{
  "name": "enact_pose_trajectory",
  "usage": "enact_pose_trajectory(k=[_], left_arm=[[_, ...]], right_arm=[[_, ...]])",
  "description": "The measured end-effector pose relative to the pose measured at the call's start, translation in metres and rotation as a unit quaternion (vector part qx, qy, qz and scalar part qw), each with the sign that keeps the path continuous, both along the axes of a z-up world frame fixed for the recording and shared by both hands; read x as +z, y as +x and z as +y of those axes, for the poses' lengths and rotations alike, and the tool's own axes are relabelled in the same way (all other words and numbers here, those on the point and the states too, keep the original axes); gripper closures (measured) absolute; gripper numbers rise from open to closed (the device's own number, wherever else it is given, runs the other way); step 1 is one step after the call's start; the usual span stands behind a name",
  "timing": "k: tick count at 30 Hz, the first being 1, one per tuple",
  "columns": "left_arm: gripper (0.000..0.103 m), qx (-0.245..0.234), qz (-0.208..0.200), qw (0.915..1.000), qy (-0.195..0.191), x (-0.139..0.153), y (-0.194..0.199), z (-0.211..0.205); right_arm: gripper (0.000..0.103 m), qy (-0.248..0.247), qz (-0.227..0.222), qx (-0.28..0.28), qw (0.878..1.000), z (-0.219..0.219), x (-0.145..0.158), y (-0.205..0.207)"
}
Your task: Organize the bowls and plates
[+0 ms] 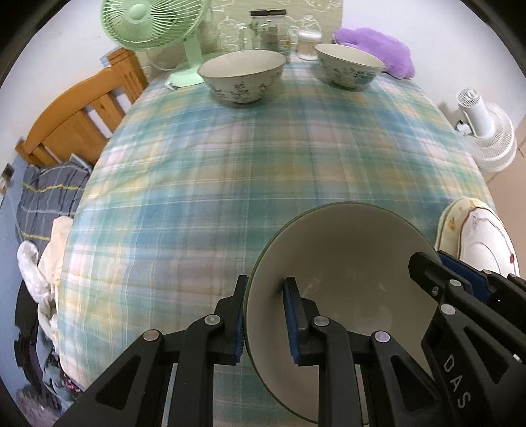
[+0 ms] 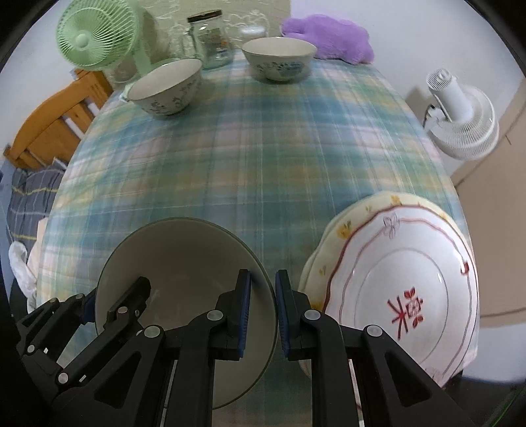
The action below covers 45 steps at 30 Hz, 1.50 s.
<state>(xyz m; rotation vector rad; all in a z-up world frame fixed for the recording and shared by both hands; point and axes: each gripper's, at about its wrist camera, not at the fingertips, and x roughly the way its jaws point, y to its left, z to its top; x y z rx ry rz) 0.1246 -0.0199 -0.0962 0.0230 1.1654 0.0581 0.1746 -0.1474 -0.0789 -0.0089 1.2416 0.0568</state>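
A large grey bowl (image 1: 345, 269) sits near the table's front edge; it also shows in the right wrist view (image 2: 184, 259). My left gripper (image 1: 264, 317) is shut on its left rim. My right gripper (image 2: 263, 310) is shut on its right rim, and also shows in the left wrist view (image 1: 460, 279). Two floral bowls stand at the far end, one to the left (image 1: 242, 77) (image 2: 166, 86) and one to the right (image 1: 348, 65) (image 2: 278, 58). A stack of plates (image 2: 401, 289) lies at the front right, a white red-marked plate on a yellow one; it also shows in the left wrist view (image 1: 476, 230).
A plaid cloth covers the table (image 1: 230, 170). At the far end are a green fan (image 1: 154, 23), glass jars (image 1: 268, 28) and a purple plush (image 1: 374, 46). A wooden bed frame (image 1: 82, 108) is on the left, a white fan (image 2: 460, 118) on the right.
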Motion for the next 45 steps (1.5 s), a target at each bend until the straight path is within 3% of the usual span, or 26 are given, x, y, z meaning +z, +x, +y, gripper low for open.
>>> enact_pose_trajectory(k=[5, 12, 13, 16, 17, 18, 24, 35, 45], left_arm=[[0.083, 0.016, -0.002, 0.9998, 0.008, -0.001, -0.002, -0.003], [0.065, 0.034, 0.002, 0.9994, -0.004, -0.001, -0.007, 0.000], [0.064, 0.031, -0.002, 0.9995, -0.007, 0.000, -0.008, 0.000], [0.049, 0.017, -0.015, 0.9995, -0.023, 0.006, -0.008, -0.001], [0.039, 0.012, -0.024, 0.9994, -0.020, 0.011, -0.008, -0.001], [0.036, 0.010, -0.029, 0.9994, -0.018, 0.013, -0.009, 0.000], [0.030, -0.008, -0.052, 0.9982, -0.030, 0.034, -0.006, 0.009], [0.029, -0.047, -0.107, 0.9915, -0.058, 0.082, 0.008, 0.016], [0.026, -0.026, -0.135, 0.9891, -0.052, 0.116, 0.047, 0.017]], right_arm=[[0.082, 0.011, 0.006, 0.025, 1.000, -0.001, -0.003, 0.002], [0.081, 0.019, 0.006, 0.054, 0.998, 0.001, -0.002, 0.000], [0.076, 0.018, 0.002, 0.058, 0.998, 0.002, -0.001, 0.000], [0.040, 0.010, -0.017, 0.052, 0.998, 0.001, 0.005, -0.002], [0.033, 0.011, -0.023, 0.049, 0.998, 0.000, 0.007, -0.002], [0.031, 0.016, -0.028, 0.047, 0.998, 0.000, 0.010, -0.003], [0.030, 0.015, -0.053, 0.033, 0.998, 0.005, 0.031, -0.003], [0.030, 0.002, -0.116, 0.003, 0.993, 0.017, 0.086, 0.002], [0.030, 0.009, -0.147, 0.008, 0.989, 0.016, 0.119, 0.042]])
